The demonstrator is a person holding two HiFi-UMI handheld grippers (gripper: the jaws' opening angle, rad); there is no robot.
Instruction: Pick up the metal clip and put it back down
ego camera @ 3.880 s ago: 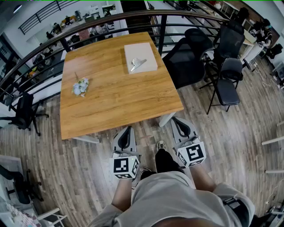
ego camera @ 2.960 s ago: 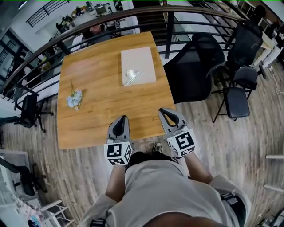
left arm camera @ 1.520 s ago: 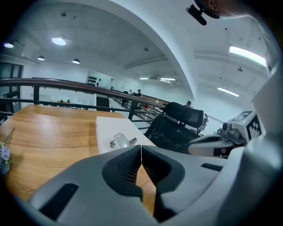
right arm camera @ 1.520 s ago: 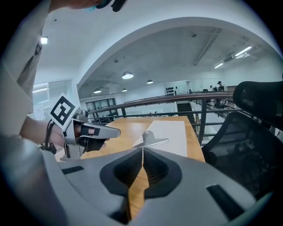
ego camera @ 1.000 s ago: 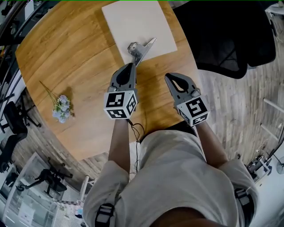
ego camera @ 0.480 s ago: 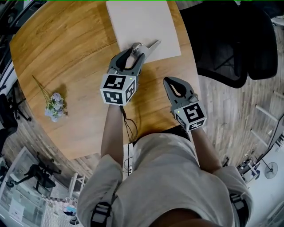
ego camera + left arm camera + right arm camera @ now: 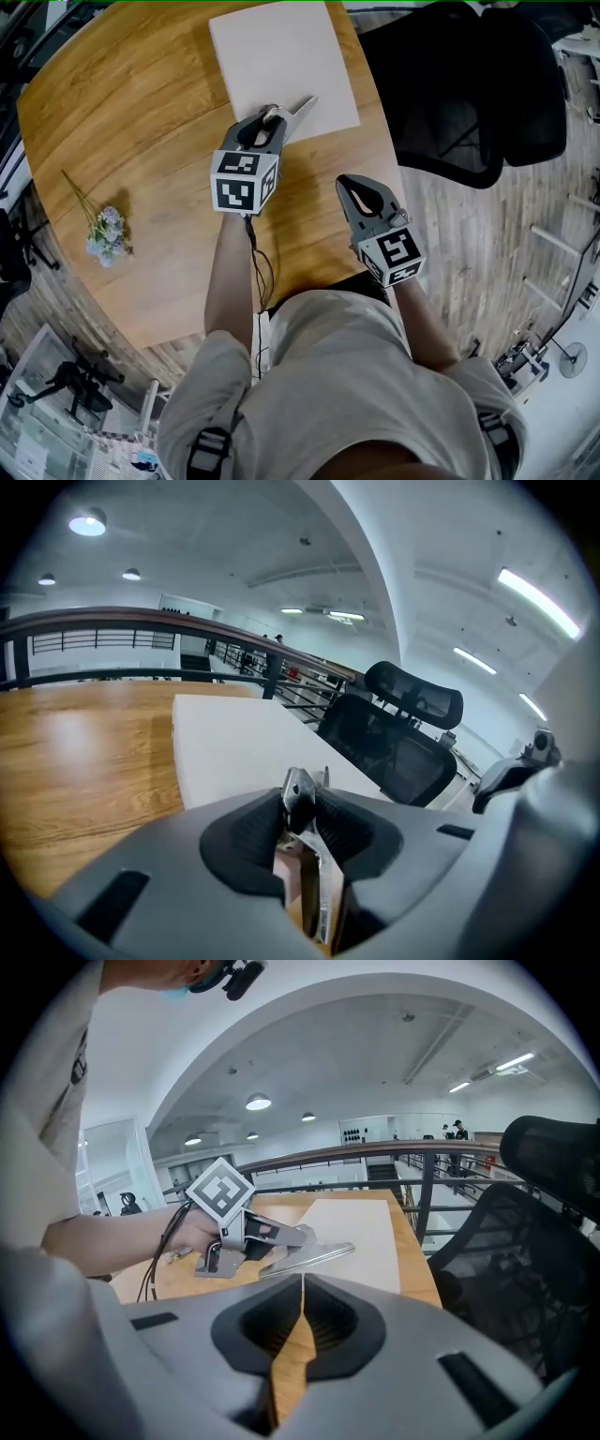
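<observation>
- The left claw (image 7: 265, 120) is closing on the metal clip (image 7: 298, 108), and its pads press one handle from both sides.
- The clip is at the near edge of the mat (image 7: 272, 47), with its long tip pointing out over the mat.
- This looks like the grasp step. The next move calls for a firm pinch, then a straight lift off the mat.
- The left forearm reaches toward the mat with the claw nearly level.
- The right claw (image 7: 354, 186) hangs short of the mat's near right corner, jaws together and empty.
</observation>
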